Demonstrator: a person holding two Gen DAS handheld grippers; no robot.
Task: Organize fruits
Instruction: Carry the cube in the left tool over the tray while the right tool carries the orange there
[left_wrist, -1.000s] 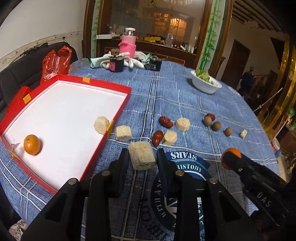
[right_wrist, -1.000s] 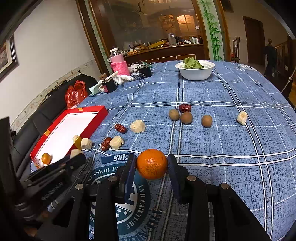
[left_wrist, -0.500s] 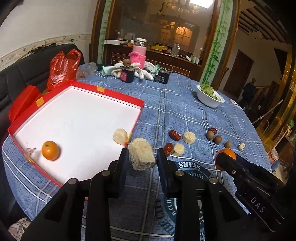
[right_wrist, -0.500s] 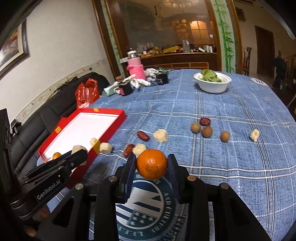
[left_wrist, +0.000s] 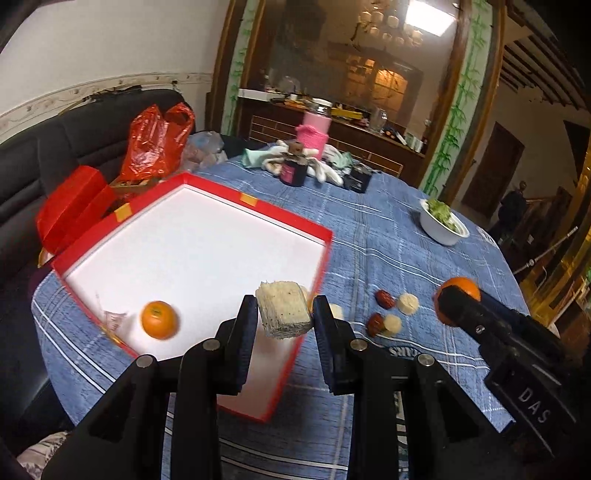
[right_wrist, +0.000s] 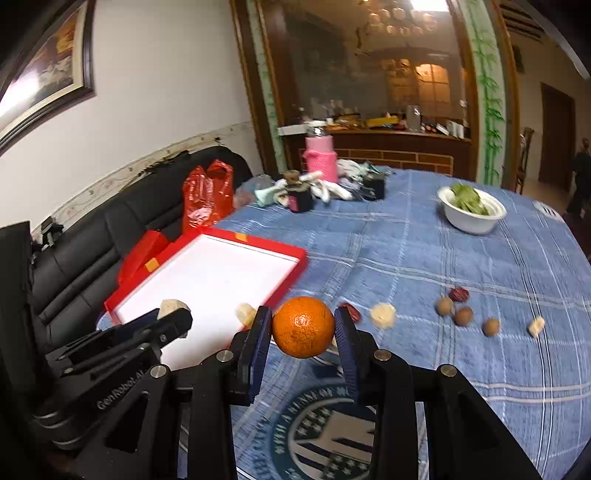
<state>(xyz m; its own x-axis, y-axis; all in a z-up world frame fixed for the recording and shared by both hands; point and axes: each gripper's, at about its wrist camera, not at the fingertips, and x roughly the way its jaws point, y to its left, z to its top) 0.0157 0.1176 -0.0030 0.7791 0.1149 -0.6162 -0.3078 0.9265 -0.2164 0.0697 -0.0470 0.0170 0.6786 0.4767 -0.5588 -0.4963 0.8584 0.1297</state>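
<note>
The left tool (left_wrist: 284, 314) is clamping a pale cube (left_wrist: 283, 314) above the red box's (left_wrist: 258, 206) near corner, ready to drop it in; the right tool (right_wrist: 303, 326) is clamping an orange (right_wrist: 303, 326) over the tabletop (right_wrist: 461, 266), waiting its turn.

Shallow red cardboard tray w/ white floor (left_wrist: 258, 201) on left part of desk w/ blue checked cloth (left_wrist: 388, 236). In tray, near front-left corner: small round orange (left_wrist: 159, 319). Over tray's right-front edge, in left tongs (left_wrist: 284, 314): pale speckled cut fruit block (left_wrist: 283, 314). Right of tray on desk: wrinkled red dates (left_wrist: 384, 299) beside pale round fruit slices (left_wrist: 408, 303). Further right, in right tongs (right_wrist: 303, 326): bigger round orange (right_wrist: 303, 326). Behind, far right: white bowl of greens (left_wrist: 443, 221).
</note>
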